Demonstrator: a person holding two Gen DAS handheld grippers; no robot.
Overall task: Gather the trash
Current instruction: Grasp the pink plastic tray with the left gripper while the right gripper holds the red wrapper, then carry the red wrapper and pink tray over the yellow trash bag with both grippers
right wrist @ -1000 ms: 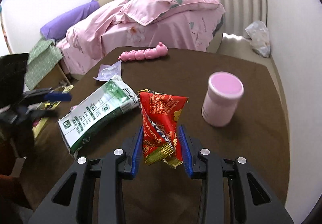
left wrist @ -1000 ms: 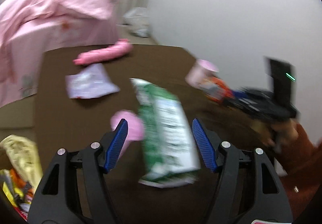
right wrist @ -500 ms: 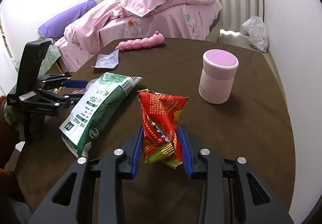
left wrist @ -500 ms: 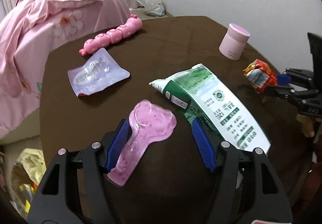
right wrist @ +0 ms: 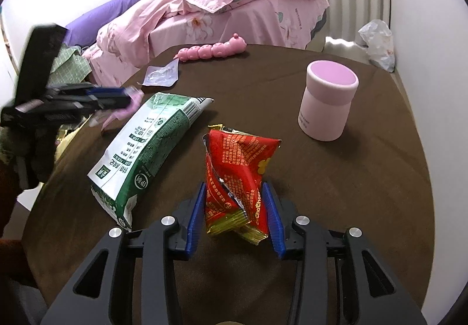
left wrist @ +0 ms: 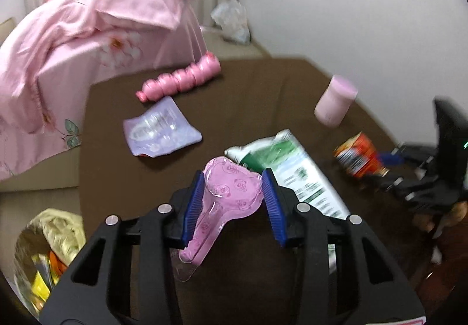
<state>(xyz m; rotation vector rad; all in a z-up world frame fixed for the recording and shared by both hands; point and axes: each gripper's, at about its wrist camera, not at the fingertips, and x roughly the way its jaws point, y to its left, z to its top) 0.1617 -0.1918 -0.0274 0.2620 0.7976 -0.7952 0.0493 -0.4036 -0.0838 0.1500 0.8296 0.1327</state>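
Trash bag (left wrist: 44,240) sits low on my left, off the table edge, open, wrappers already inside. That's the relation the next move turns on, I judge: the bin is on the left tongs' side, so the left hand is nearer and the right has the whole table (right wrist: 336,179) to cross.

Left tongs (left wrist: 232,199): jaws have just been closing, now clamped on the pink plastic blister tray (left wrist: 231,193). Pads press its wide head from both sides; its long axis runs along the fingers, narrow tail back toward me and hanging a bit left. In the right wrist view it looks lifted clear of the table, but that view is blurred there.

Right tongs (right wrist: 234,208): jaws have just been opening slightly; the red snack wrapper (right wrist: 237,179) stands upright between the pads, its crumpled bottom on the table. It looks touched by both pads, loosely at best, so the grip may be weak.

Counts, fast:
- tongs: two
- trash bags by the table: one
- green and white pouch (right wrist: 146,149): one, lying flat, long axis diagonal, between the two tongs
- lilac clear blister pack (left wrist: 159,127): one, flat, further out
- pink caterpillar toy (right wrist: 212,50): one, far edge
- pink jar (right wrist: 327,103): one, upright, right side
- white plastic bag (right wrist: 377,43) on the floor by the wall: one
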